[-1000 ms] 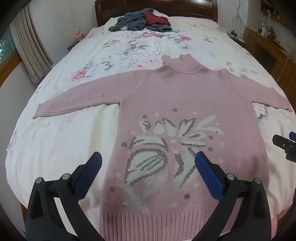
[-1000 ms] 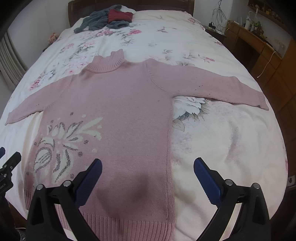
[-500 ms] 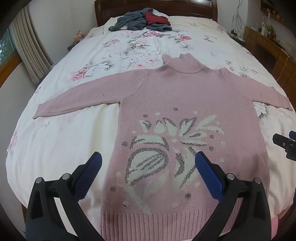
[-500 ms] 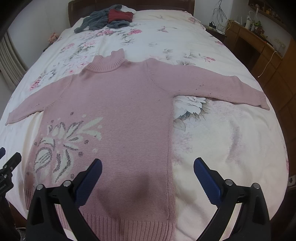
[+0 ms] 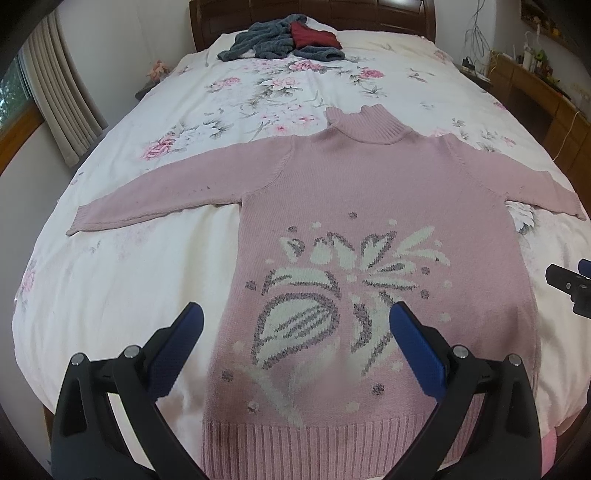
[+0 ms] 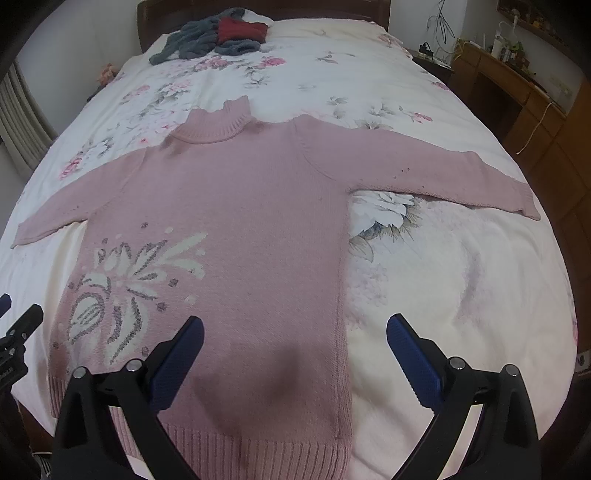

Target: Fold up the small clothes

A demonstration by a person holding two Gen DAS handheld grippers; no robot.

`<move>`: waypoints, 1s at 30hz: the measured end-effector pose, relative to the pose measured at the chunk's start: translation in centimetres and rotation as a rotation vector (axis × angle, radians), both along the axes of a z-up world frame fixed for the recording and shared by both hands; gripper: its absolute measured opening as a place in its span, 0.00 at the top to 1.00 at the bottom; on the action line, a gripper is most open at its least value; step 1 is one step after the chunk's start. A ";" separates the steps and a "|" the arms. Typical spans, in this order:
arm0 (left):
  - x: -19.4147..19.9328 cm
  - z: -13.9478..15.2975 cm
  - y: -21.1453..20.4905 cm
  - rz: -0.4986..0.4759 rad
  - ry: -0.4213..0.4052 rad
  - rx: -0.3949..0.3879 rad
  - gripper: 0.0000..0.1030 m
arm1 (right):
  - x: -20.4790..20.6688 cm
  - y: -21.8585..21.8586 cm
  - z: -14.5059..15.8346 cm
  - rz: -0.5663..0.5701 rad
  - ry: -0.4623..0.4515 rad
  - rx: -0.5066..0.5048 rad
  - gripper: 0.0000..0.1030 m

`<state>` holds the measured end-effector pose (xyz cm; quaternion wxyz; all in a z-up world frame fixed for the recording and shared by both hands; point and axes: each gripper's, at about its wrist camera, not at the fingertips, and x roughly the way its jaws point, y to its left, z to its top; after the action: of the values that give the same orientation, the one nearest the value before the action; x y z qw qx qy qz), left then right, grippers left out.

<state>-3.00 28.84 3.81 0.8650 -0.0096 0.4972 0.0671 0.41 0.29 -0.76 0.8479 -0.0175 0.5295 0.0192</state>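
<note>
— So, where does the pink sweater (image 5: pixel 376 206) lie from your tools?

— Flat on the floral bed (image 5: pixel 122 295), straight ahead, hem nearest you, collar far; sleeves run crosswise. Your left gripper (image 5: pixel 295 332) hangs over the hem's left half, jaws wide, holding nothing. Left sleeve (image 5: pixel 166 199) lies nearer it.

— And further right?

— Your right gripper (image 6: pixel 295 336) straddles the right side seam, equally wide, empty. Right sleeve (image 6: pixel 443 173) is its reach. Knit looks smooth, white flower motif up.

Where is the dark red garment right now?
In both views the dark red garment lies at the far end of the bed, on the grey clothes pile by the headboard.
</note>
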 end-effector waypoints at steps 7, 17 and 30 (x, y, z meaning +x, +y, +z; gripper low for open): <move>0.0 0.1 0.2 0.001 -0.002 0.004 0.03 | 0.0 0.2 0.2 0.005 -0.007 -0.001 0.04; -0.1 0.3 0.4 0.003 -0.003 0.006 0.03 | 0.1 0.2 0.4 0.007 -0.009 0.000 0.04; -0.2 0.3 0.5 0.005 -0.002 0.007 0.03 | 0.1 0.2 0.4 0.007 -0.011 0.000 0.04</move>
<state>-3.16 29.35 4.13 0.8654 -0.0079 0.4960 0.0709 0.52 0.52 -0.34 0.8507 -0.0196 0.5249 0.0219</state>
